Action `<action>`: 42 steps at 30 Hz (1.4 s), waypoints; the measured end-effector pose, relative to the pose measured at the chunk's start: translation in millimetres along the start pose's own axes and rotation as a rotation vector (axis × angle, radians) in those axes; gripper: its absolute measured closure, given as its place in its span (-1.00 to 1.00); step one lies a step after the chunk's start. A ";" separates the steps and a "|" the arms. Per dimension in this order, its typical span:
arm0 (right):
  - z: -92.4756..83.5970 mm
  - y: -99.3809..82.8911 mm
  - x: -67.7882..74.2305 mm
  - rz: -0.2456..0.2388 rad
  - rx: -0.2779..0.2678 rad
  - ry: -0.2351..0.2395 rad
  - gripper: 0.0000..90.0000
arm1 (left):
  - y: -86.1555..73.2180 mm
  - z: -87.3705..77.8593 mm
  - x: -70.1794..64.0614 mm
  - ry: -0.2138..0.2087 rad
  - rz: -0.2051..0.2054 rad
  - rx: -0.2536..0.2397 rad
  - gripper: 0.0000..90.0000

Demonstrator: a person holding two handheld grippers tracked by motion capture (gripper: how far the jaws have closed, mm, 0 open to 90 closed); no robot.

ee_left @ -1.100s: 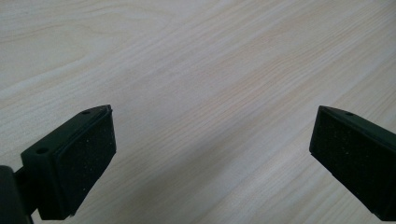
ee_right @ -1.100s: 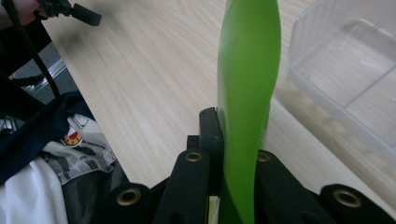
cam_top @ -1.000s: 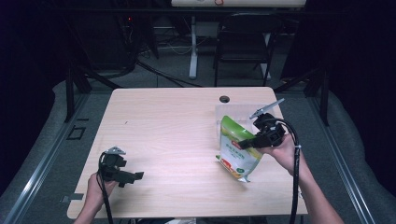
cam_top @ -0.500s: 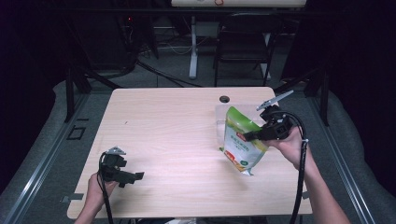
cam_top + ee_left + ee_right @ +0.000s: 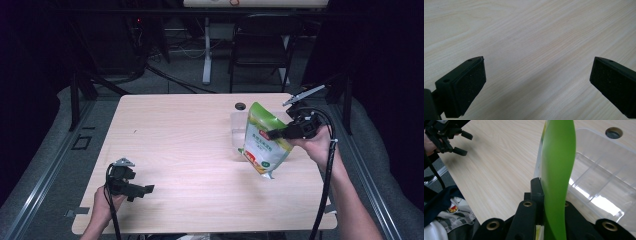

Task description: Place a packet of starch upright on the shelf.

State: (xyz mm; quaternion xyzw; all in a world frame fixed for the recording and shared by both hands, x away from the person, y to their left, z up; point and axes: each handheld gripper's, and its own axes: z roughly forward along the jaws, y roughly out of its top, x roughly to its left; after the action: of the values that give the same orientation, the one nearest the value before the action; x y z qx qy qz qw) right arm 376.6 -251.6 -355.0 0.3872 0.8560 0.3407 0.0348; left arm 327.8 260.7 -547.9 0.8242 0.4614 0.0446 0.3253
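Two tools in hand. Right tool [image 5: 276,134] raised over counter [image 5: 185,145] at right, jaws clamped on green pouch [image 5: 263,139], pouch hanging tilted beside clear plastic bin [image 5: 599,182]; bin contents unclear. Left tool [image 5: 142,190] low at near left, jaws spread wide, holding nothing.

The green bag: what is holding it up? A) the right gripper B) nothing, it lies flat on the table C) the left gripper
A: the right gripper is shut on the green bag, lifted by the clear box; the left gripper is open.
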 end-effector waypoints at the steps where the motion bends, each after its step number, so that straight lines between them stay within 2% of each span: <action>1: -1.6 0.6 -1.1 0.003 -0.005 -0.007 1.00 | 0.6 0.7 1.2 -0.002 -0.002 0.000 -0.99; 4: -6.7 3.7 -5.3 0.008 -0.010 -0.025 1.00 | 2.5 4.9 2.8 -0.005 -0.008 0.003 -0.99; 11: -13.7 9.2 -18.4 0.039 -0.029 -0.057 1.00 | 3.2 3.4 -3.7 -0.002 0.024 0.008 -0.99; 16: -20.8 11.8 -26.0 0.060 -0.041 -0.074 1.00 | 2.3 2.5 -0.4 -0.007 0.009 0.002 -0.99; 19: -23.1 13.4 -28.4 0.067 -0.054 -0.080 1.00 | 3.2 2.8 -1.1 -0.011 0.014 0.008 -0.99; 42: -24.4 24.2 -45.7 0.100 -0.078 -0.118 1.00 | 3.4 4.7 -1.5 -0.012 0.017 0.011 -0.99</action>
State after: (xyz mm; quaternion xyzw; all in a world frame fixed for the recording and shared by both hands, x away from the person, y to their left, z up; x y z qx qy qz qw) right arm 416.1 -285.2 -330.9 0.4472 0.8182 0.3517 0.0830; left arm 331.2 255.9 -549.3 0.8300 0.4529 0.0400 0.3233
